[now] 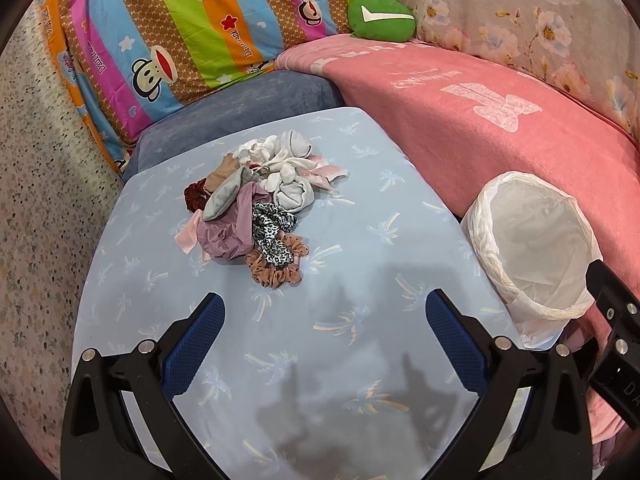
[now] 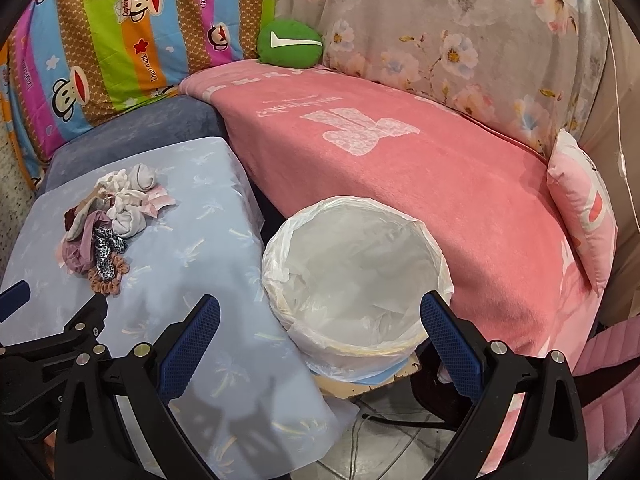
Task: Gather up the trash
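The heap of scrunchies and cloth scraps (image 1: pixel 260 204) lies mid-surface toward the far edge of the blue palm-print table (image 1: pixel 360 216), gathered for easy picking. The lined bin (image 2: pixel 356 280) stands just off the table's right edge, so drops are short. Left gripper (image 1: pixel 324 344) and right gripper (image 2: pixel 320 344) are both spread and empty, the left facing the heap and the right over the bin.

Left tool (image 1: pixel 325 322), right tool (image 2: pixel 320 320): black angular frames, silver round screws at 9 and 3 o'clock, blue textured finger pads (image 1: pixel 454 346).

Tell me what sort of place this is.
Most likely a home living room or bedroom corner. A seat draped in a pink blanket, a cartoon-monkey striped cover and a floral sheet back a small table holding a pile of scrunchies and cloth scraps, beside a bag-lined bin.
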{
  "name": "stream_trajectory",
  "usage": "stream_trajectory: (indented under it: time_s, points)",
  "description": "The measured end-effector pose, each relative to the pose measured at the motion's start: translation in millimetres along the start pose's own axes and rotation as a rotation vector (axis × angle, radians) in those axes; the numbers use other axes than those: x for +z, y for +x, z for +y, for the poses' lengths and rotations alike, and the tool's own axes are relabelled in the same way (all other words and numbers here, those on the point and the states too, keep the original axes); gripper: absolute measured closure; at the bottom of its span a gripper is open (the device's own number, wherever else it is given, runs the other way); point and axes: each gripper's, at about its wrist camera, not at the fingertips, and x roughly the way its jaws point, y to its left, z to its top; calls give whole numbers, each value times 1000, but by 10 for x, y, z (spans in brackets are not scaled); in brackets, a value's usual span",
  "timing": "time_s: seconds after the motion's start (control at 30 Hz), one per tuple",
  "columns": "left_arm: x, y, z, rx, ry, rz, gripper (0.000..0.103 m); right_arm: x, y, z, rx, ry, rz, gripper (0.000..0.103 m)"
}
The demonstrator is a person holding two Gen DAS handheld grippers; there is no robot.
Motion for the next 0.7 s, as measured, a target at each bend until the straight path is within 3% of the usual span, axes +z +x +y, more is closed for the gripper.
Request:
stream_trajectory:
  time_s: [0.7]
  points:
    - [7, 3, -6, 1, 0, 0, 7, 8, 2, -20, 0, 5, 1, 5]
